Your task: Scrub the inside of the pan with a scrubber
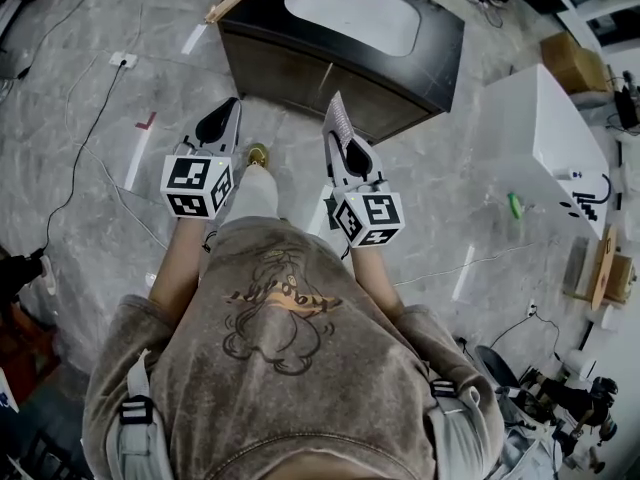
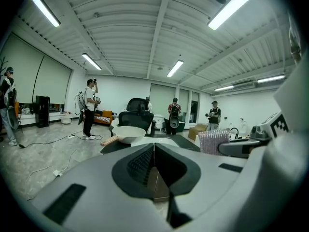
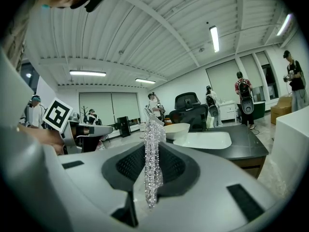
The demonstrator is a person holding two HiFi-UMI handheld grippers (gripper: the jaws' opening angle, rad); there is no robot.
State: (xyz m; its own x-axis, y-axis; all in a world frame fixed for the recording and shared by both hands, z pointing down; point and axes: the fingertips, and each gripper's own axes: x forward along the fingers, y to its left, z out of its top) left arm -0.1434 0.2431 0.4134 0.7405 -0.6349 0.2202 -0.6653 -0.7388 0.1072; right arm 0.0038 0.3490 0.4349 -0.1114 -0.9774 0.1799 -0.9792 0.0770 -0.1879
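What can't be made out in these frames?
Pan inside: both gripper views show only its outer wall; head view's top edge cuts it off.
Scrubber clamped part: the right gripper covers it.
People behind: too small in gripper views to tell what they do.

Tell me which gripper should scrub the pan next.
Right. The right gripper is shut on the scrubber; the left gripper is shut and empty. The pan sits ahead of both.
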